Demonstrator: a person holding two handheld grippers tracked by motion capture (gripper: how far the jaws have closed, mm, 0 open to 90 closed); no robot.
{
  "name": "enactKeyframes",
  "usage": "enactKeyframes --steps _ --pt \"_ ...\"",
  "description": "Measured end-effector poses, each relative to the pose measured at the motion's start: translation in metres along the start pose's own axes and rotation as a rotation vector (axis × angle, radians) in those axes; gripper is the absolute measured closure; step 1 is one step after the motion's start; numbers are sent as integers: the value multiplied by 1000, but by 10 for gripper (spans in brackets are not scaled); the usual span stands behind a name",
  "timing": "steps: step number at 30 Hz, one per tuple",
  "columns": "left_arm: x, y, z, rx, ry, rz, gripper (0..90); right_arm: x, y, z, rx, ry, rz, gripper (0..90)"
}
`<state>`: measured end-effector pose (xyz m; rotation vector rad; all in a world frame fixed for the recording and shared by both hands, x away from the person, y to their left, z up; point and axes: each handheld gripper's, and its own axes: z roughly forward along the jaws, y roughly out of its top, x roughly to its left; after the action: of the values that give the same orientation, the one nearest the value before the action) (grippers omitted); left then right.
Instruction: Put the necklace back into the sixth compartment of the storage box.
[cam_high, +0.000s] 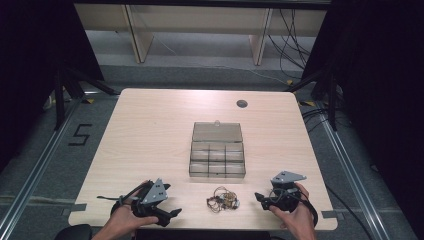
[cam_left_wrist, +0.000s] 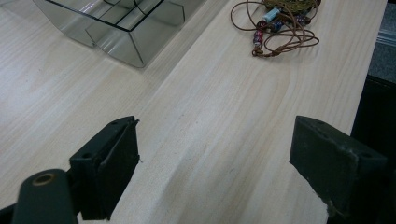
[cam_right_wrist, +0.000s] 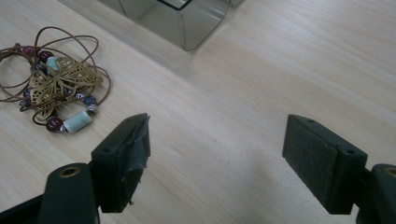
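Necklace (cam_right_wrist: 56, 88): brown cord, brass butterfly pendant, red and pale beads, tangled on worktop (cam_high: 150, 130) near clear compartment box (cam_high: 217, 159); left tongs (cam_left_wrist: 215, 163) and right tongs (cam_right_wrist: 217, 161) gape empty.

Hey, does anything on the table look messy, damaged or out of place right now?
One thing: the brown-cord necklace with beads and a brass butterfly pendant lies in a loose tangle on the light wooden table, outside the clear plastic compartment box, whose lid stands open. The padding on the right gripper's fingers looks frayed at the edge.
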<state>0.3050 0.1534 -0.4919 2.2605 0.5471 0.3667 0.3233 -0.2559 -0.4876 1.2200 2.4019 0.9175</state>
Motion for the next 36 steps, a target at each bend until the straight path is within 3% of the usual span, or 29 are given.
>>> enactKeyframes --steps 2,3,10,12,14,16,18,19,22,23,25,31,33,35,36 --pt "-1 0 0 2 -1 -17 151 5 2 -3 14 -14 22 250" --pt "-1 0 0 2 -1 -16 152 5 3 -2 12 -17 -3 254" --pt "0 0 0 -2 1 -6 151 17 9 -4 42 -5 -26 264" --pt "-1 0 1 -2 0 -22 151 21 10 -3 43 -5 -49 264" --pt "0 0 0 -1 -5 -6 151 26 12 -3 50 8 -51 258" --pt "-1 0 1 -5 -5 -27 152 31 15 -4 57 17 -41 243" --pt "-1 0 0 1 0 -16 151 36 16 -2 37 21 -69 236" --pt "-1 0 0 0 1 -17 151 41 19 -4 70 40 -68 231" --pt "-1 0 0 1 0 -22 151 51 23 -2 59 55 -86 219" --pt "0 0 0 0 1 -1 151 54 24 -1 63 63 -96 217" --pt "-1 0 0 -4 -4 -27 151 59 26 1 65 69 -125 215" --pt "-1 -1 1 2 1 -22 151 73 33 11 90 96 -172 212" --pt "-1 -1 1 2 1 -23 151 76 35 17 85 103 -217 216" --pt "0 -1 0 5 0 -24 152 82 37 20 109 107 -208 228" --pt "0 -1 0 5 0 -24 151 85 38 23 114 115 -234 237"
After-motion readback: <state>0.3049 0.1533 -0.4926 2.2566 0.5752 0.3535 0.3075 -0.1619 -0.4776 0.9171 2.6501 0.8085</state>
